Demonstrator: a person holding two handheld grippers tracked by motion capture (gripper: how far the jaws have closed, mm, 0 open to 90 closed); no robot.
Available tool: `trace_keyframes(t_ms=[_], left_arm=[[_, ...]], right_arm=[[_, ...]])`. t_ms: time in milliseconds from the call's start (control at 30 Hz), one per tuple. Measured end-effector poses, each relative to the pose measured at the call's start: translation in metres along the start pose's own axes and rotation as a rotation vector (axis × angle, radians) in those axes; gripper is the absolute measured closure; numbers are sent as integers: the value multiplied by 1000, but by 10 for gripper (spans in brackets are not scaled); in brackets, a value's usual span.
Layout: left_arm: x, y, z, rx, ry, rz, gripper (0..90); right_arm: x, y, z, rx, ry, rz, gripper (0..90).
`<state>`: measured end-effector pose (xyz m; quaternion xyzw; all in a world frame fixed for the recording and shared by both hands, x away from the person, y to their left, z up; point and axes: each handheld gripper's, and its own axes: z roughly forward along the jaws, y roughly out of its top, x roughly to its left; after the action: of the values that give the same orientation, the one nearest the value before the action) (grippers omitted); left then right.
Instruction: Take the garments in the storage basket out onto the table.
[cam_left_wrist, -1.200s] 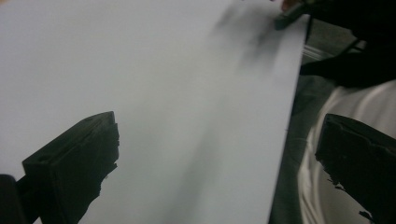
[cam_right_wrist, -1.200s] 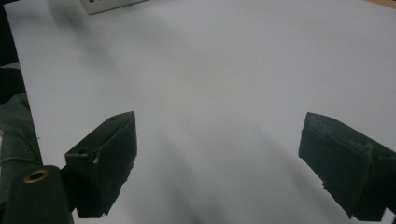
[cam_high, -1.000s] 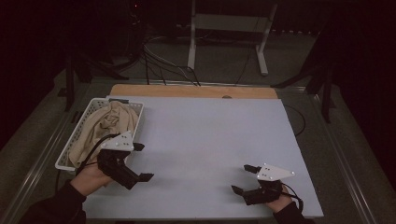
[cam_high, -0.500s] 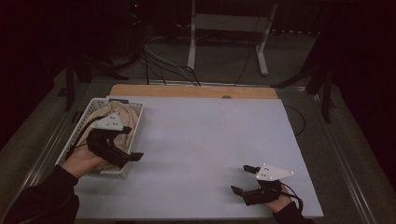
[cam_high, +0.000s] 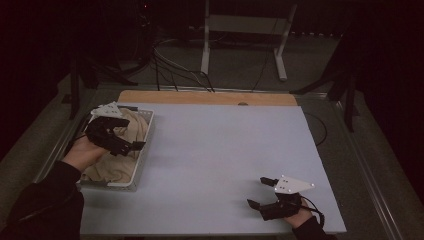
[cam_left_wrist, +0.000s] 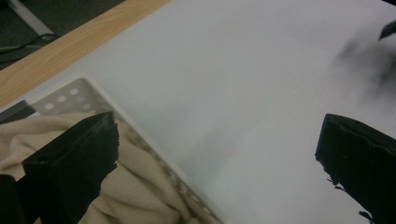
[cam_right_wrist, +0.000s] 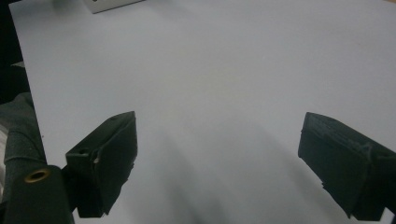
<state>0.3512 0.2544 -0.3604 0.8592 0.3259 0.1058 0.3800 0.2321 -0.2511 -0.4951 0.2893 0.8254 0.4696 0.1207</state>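
hovering over the white basket (cam_high: 142, 165) at the table's left edge, our left gripper (cam_high: 127, 135) had its jaws spread wide with nothing between them, one above the beige cloth (cam_high: 112, 167) and the other out past the basket's rim, over the pale table (cam_high: 225, 150). the cloth lay bunched inside the basket. our right gripper (cam_high: 260, 192) sat well apart near the table's front right corner, jaws also wide apart and holding nothing.
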Motion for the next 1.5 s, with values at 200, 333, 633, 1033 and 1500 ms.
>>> trace_keyframes(t_ms=[200,333,633,1033,1500], left_arm=[[20,1,4,-3,42,-47,2],[31,0,11,5,55,-80,2],[52,-9,31,19,90,-141,2],[76,-30,54,38,142,-217,2],[90,-49,79,116,190,-241,3]], right_arm=[[0,0,0,-1,2,-1,120],[0,0,1,2,3,2,120],[0,-1,2,7,4,-3,120],[0,-1,3,12,12,-1,120],[0,-1,4,12,11,2,120]])
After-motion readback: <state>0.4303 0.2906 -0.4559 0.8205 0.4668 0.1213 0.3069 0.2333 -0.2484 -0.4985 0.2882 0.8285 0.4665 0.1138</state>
